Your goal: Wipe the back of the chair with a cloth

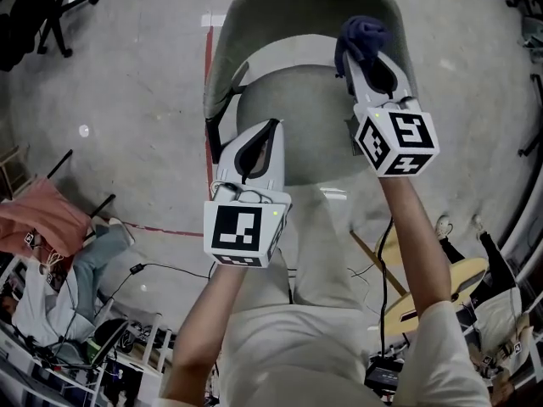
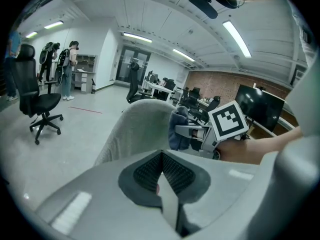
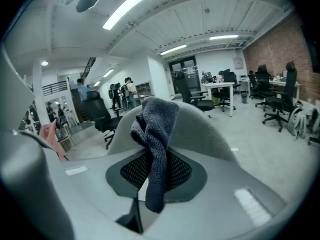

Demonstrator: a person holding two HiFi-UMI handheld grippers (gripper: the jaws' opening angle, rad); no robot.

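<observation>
A grey-green upholstered chair stands before me, its curved back point(image 1: 254, 15) at the far side of the seat point(image 1: 314, 117). My right gripper point(image 1: 357, 59) is shut on a dark blue cloth point(image 1: 363, 36), held up at the right part of the chair back. In the right gripper view the cloth point(image 3: 157, 129) hangs from the jaws of my right gripper point(image 3: 153, 151), in front of the chair back point(image 3: 205, 126). My left gripper point(image 1: 272, 125) hovers over the seat's left side, shut with nothing in it. The left gripper view shows its shut tips point(image 2: 161, 156), the chair back point(image 2: 140, 129) and the cloth point(image 2: 178, 129).
Black office chairs point(image 1: 51, 7) point(image 2: 35, 96) stand on the concrete floor. A red tape line point(image 1: 208, 58) runs by the chair's left. A pink garment point(image 1: 38, 214) and cables lie at the left, a round wooden piece point(image 1: 441, 287) at the right. People point(image 2: 67, 69) stand far off.
</observation>
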